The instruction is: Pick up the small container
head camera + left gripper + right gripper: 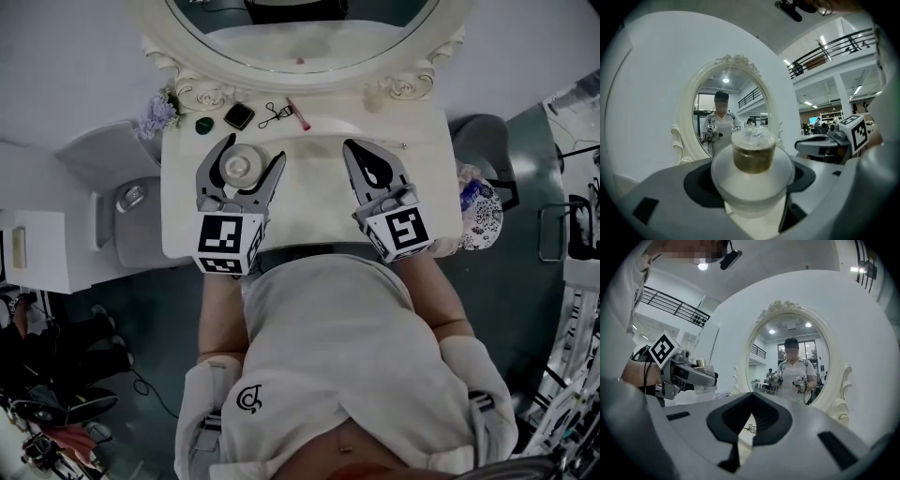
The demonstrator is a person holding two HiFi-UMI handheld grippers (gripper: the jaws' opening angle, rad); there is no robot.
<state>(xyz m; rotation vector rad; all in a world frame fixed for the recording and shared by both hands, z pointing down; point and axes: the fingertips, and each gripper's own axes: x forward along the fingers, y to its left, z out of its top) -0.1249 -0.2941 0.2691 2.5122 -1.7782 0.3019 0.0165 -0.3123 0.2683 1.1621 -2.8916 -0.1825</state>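
Observation:
The small container (239, 167) is a round white jar whose lid has a clear knob, standing over the cream vanity table (309, 202). My left gripper (254, 149) has a jaw on each side of it, and the pads press on its rim. In the left gripper view the small container (753, 174) fills the space between the jaws. My right gripper (360, 154) hovers to the right of it, shut, with nothing held. The right gripper view shows its jaws meeting over the table, with the left gripper (693, 375) off to the left.
Behind the grippers lie a black compact (239, 116), an eyelash curler (274, 114), a pink stick (298, 113) and a dark round lid (202, 124). Lavender flowers (157, 114) stand at the table's back left. The oval mirror (300, 42) rises behind. A grey seat (131, 220) is on the left.

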